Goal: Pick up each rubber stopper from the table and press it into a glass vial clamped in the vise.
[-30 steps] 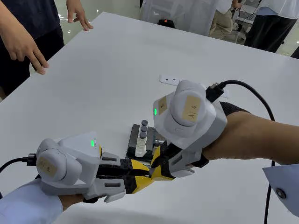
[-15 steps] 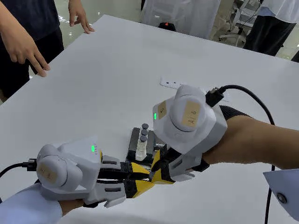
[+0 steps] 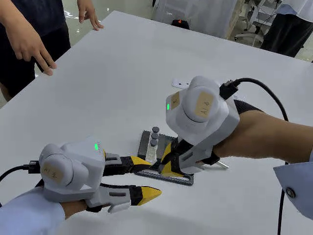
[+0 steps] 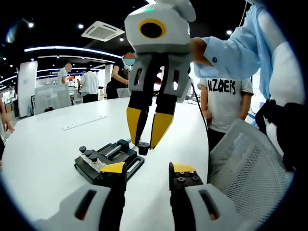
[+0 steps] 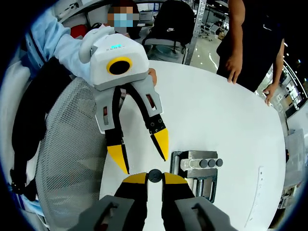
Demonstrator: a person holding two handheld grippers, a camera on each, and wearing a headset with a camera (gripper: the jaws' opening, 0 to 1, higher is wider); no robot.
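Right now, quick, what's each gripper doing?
Left gripper: open, empty.
Right gripper: closed on a stopper.

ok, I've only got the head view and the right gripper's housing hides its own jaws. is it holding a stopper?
Observer: Yes. In the right gripper view, the right gripper is closed on a dark round stopper, pinched between its yellow tips.
Operator: Is it lined up over a vial?
Observer: No. In both gripper views the stopper sits off to one side of the vise, not above the row of vials. The three I can make out already have dark stoppers in them.
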